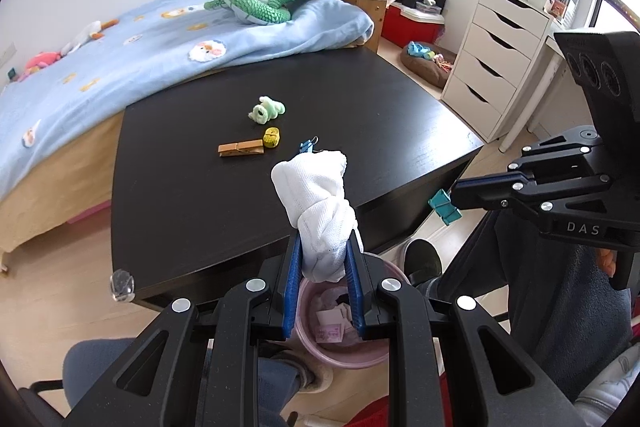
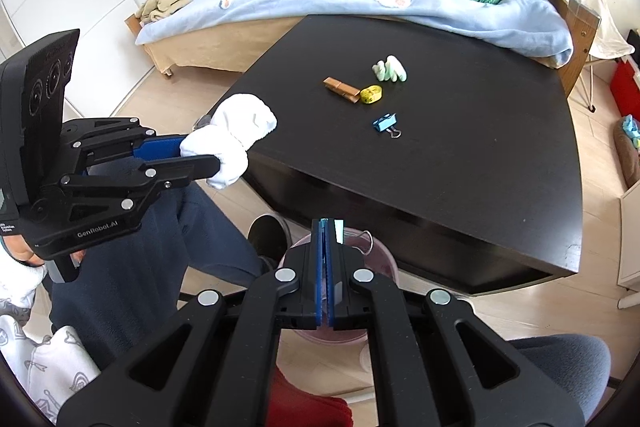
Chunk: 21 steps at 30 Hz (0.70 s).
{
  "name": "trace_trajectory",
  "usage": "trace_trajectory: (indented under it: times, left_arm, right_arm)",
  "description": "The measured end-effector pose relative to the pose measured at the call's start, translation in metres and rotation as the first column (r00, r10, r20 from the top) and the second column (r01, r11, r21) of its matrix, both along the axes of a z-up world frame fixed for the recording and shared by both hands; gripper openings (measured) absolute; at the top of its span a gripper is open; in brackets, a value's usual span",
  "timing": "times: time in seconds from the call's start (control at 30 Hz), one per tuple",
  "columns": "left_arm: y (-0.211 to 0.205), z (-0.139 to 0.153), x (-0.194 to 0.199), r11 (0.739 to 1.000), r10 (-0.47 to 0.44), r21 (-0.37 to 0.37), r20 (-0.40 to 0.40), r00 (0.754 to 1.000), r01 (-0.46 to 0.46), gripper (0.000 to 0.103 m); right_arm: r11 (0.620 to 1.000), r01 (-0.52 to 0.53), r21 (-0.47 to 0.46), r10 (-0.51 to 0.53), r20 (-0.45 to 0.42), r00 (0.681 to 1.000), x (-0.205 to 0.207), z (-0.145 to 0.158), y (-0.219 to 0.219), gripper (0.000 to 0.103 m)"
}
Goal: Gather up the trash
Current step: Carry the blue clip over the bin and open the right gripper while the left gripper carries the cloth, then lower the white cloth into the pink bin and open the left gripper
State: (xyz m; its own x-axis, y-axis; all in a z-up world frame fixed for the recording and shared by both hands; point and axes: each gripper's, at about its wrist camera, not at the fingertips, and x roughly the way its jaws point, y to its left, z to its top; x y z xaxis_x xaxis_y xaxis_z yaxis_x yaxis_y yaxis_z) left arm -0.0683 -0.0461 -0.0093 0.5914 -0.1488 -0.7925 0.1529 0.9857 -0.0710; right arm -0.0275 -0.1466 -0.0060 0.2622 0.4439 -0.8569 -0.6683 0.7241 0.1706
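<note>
Downward-tilted left tool [image 1: 322, 247] around white sock [image 1: 320, 203].

pink bin [image 1: 320, 351] mostly hidden by fingers [image 1: 292, 267]

Open floor beside the dark table [image 1: 180, 187]; pink bin [image 1: 340, 355] sits against its edge.

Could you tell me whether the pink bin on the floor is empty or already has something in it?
Not empty: the pink bin already holds paper scraps, visible in the left wrist view below the white cloth.
</note>
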Motion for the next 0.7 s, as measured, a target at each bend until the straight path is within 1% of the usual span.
trace_trajectory:
  times: [0.27, 0.4, 0.43, 0.47, 0.5, 0.53, 0.57, 0.63, 0.7]
  left_arm:
    - [0.0, 0.006, -0.003, 1.0, -0.002, -0.013, 0.013, 1.0, 0.002, 0.021]
    - [-0.001, 0.008, -0.004, 1.0, -0.011, -0.012, 0.021, 1.0, 0.011, 0.021]
    - [-0.001, 0.008, -0.005, 1.0, -0.012, -0.012, 0.022, 1.0, 0.012, 0.021]
    - [-0.001, 0.008, -0.005, 1.0, -0.013, -0.013, 0.022, 1.0, 0.014, 0.021]
    - [-0.001, 0.008, -0.005, 1.0, -0.014, -0.012, 0.021, 1.0, 0.015, 0.021]
    - [-0.002, 0.008, -0.005, 1.0, -0.017, -0.012, 0.02, 1.0, 0.017, 0.021]
    - [-0.002, 0.008, -0.006, 1.0, -0.018, -0.013, 0.019, 1.0, 0.019, 0.021]
    - [-0.003, 0.007, -0.006, 1.0, -0.022, -0.011, 0.015, 1.0, 0.022, 0.021]
    - [-0.003, 0.006, -0.006, 1.0, -0.025, -0.012, 0.011, 1.0, 0.025, 0.021]
  right_arm:
    - [1.0, -0.027, 0.016, 0.027, -0.025, 0.999, -0.005, -0.003, 0.003, 0.001]
    - [1.0, -0.023, -0.003, 0.023, -0.016, 1.0, -0.006, -0.004, 0.004, 0.004]
    - [1.0, -0.019, -0.012, 0.019, -0.011, 1.0, -0.006, -0.005, 0.004, 0.012]
    - [1.0, -0.01, -0.022, 0.009, -0.007, 1.0, -0.005, -0.006, 0.003, 0.034]
    - [1.0, -0.002, -0.023, 0.002, -0.005, 1.0, -0.004, -0.007, 0.002, 0.049]
    - [1.0, 0.005, -0.02, -0.005, -0.002, 1.0, -0.004, -0.007, 0.001, 0.076]
    - [1.0, 0.02, -0.016, -0.02, 0.01, 1.0, -0.003, -0.006, -0.001, 0.088]
    - [0.998, 0.05, -0.026, -0.05, 0.028, 0.998, -0.001, -0.005, -0.004, 0.096]
    - [0.997, 0.075, -0.03, -0.074, 0.031, 0.997, 0.003, -0.005, -0.007, 0.097]
